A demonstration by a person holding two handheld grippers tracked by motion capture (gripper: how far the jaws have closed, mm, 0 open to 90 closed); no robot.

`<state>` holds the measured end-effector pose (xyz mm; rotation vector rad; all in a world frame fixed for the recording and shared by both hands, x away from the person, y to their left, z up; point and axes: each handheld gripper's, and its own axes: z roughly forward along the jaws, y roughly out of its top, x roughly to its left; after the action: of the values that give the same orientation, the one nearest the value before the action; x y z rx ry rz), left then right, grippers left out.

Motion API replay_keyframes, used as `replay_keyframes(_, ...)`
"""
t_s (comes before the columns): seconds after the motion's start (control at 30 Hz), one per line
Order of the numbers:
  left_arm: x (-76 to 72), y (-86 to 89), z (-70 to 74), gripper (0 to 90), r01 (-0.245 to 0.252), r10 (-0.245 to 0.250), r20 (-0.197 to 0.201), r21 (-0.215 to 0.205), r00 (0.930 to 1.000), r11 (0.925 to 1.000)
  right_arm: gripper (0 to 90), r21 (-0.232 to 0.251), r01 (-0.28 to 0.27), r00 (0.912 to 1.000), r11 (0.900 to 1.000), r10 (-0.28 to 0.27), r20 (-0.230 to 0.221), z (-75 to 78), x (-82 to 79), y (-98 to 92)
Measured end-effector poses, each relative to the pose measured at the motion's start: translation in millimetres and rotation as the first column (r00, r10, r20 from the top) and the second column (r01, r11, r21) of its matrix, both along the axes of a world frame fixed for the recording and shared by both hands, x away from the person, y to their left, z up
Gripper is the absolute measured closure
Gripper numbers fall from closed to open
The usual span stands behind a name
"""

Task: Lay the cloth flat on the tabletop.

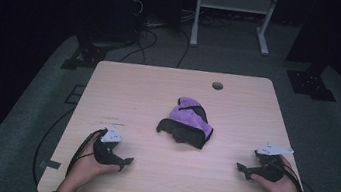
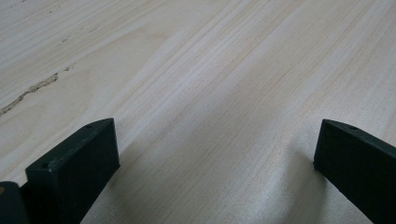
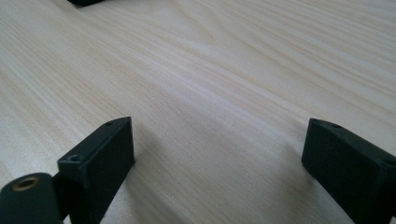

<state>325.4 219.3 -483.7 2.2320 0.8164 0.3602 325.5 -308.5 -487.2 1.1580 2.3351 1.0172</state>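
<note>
cloth (image 1: 186, 122) mid-table, well apart from left claw (image 1: 124, 163), right claw (image 1: 244, 170).

Crumpled purple-black cloth (image 1: 186, 122), mid-table (image 1: 159, 89).

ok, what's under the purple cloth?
The purple cloth drapes over a black cloth, whose edges stick out at the near side, on the table. Anything else beneath is covered.

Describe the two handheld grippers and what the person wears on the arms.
Both the left gripper and right gripper are black, each topped by a grey three-cornered plate and trailing a black cable. Their jaws are blocky, matte black, with small holes at the tips. Dark sleeve cuffs show at both wrists.
</note>
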Motion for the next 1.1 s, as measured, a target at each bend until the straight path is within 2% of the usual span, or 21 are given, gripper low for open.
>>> replay_keyframes(0.17, 0.0, 0.0, 0.0, 0.0, -0.001, 0.001, 0.0, 0.0, 1.0, 1.0, 8.8, 0.001, 0.003, 1.0, 1.0, -0.003, -0.003, 0.2, -0.6, -0.2)
replay_keyframes(0.2, -0.1, 0.0, 0.0, 0.0, -0.001, 0.001, 0.0, 0.0, 1.0, 1.0, 14.9, 0.006, 0.011, 0.9999, 1.0, -0.011, 0.009, 0.4, -2.7, -1.3)
replay_keyframes(0.3, -0.4, 0.2, 0.0, 0.0, -0.001, 0.001, 0.0, 0.0, 1.0, 1.0, 16.9, 0.007, 0.013, 0.9999, 1.0, -0.014, 0.007, 1.1, -3.7, -1.2)
replay_keyframes(0.33, -0.4, 0.2, 0.0, 0.0, -0.001, 0.001, 0.0, 0.0, 1.0, 1.0, 25.5, 0.01, 0.012, 0.9999, 1.0, -0.012, 0.001, 3.2, -4.2, -1.3)
replay_keyframes(0.4, -0.4, 0.2, 0.0, 0.0, -0.001, 0.001, 0.0, 0.0, 1.0, 1.0, 26.3, 0.016, 0.013, 0.9999, 1.0, -0.012, -0.005, 4.1, -4.1, -1.8)
replay_keyframes(0.43, -0.6, 0.2, 0.0, 0.0, -0.003, 0.003, 0.0, 0.0, 1.0, 1.0, 32.2, 0.04, 0.014, 0.9997, 0.999, -0.013, -0.02, 6.9, -3.1, -3.4)
replay_keyframes(0.47, -0.7, 0.3, 0.1, 0.0, -0.003, 0.003, 0.0, 0.0, 1.0, 1.0, 32.2, 0.04, 0.014, 0.9997, 0.999, -0.013, -0.02, 6.9, -3.1, -3.4)
replay_keyframes(0.57, -0.7, 0.4, 0.1, 0.0, -0.003, 0.003, 0.0, 0.0, 1.0, 1.0, 39.4, 0.066, -0.003, 1.0, 0.998, 0.003, -0.004, 14.2, -0.4, -2.7)
replay_keyframes(0.6, -0.7, 0.4, 0.1, 0.0, -0.003, 0.003, 0.001, 0.0, 1.0, 1.0, 42.3, 0.08, -0.02, 0.9998, 0.997, 0.019, 0.009, 19.7, 3.2, 0.8)
replay_keyframes(0.7, -1.2, 0.9, 0.2, 0.0, -0.003, 0.003, 0.0, 0.003, 1.0, 1.0, 44.8, 0.102, -0.044, 0.999, 0.994, 0.043, 0.014, 24.3, 7.7, 6.0)
replay_keyframes(0.8, -1.4, 0.8, 0.1, 0.0, -0.006, 0.006, -0.001, 0.001, 1.0, 1.0, 48.5, 0.128, -0.083, 0.9965, 0.988, 0.081, 0.022, 30.7, 15.1, 19.3)
replay_keyframes(1.0, -1.3, 0.8, 0.2, 0.0, -0.006, 0.006, -0.002, 0.001, 1.0, 1.0, 52.4, 0.138, -0.13, 0.9914, 0.982, 0.127, 0.031, 36.3, 24.9, 37.4)
replay_keyframes(1.1, -1.4, 0.7, 0.2, 0.0, -0.006, 0.006, -0.002, 0.001, 1.0, 1.0, 55.5, 0.17, -0.151, 0.9886, 0.974, 0.147, 0.034, 37.9, 30.3, 48.7)
